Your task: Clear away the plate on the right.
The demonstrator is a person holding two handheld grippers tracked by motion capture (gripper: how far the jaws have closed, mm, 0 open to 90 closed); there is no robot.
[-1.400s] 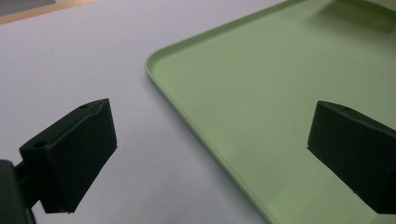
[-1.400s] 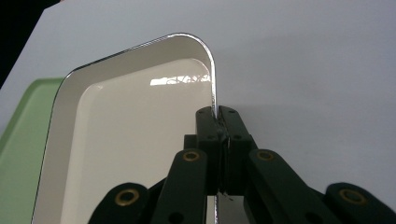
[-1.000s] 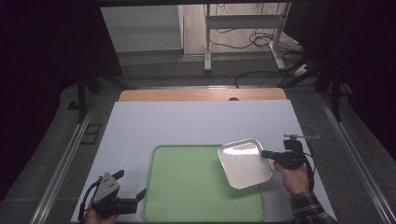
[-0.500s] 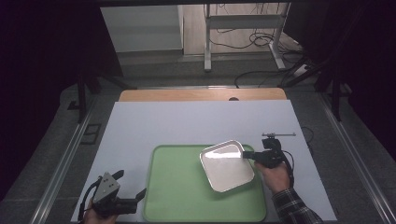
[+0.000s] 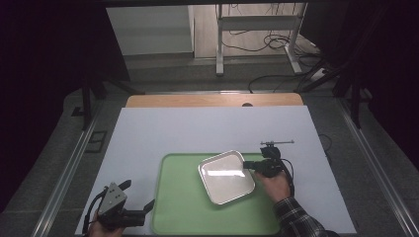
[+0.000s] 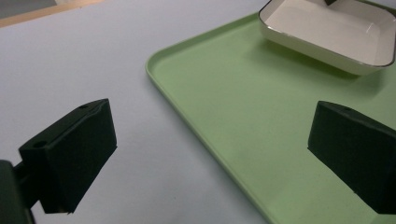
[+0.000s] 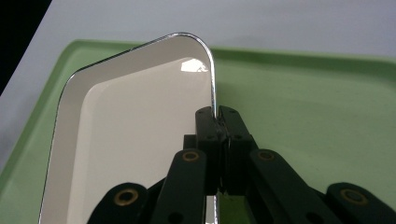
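A shallow white dish [image 5: 226, 176] with a thin metal-looking rim hangs over the right half of a green tray [image 5: 183, 207]. My right gripper [image 5: 245, 165] is shut on the dish's right rim, and a hand in a plaid sleeve holds it. In the right gripper view the pads of my right gripper [image 7: 217, 114] pinch the rim of the dish [image 7: 130, 130] above the tray [image 7: 303, 93]. My left gripper [image 5: 137, 194] stands open by the tray's near left corner. In its own view my left gripper [image 6: 212, 154] has wide, empty jaws that straddle the edge of the tray [image 6: 261, 116]. The dish [image 6: 327, 23] casts a shadow beyond.
The tray lies on a white tabletop [image 5: 207, 128] with a wooden strip [image 5: 212, 100] along its far edge. Metal rails run down both sides of the table. Cables and a stand's legs lie on the floor behind.
My right gripper has carried the dish leftward, from the tray's right edge to farther over the tray. The left gripper has stayed put.
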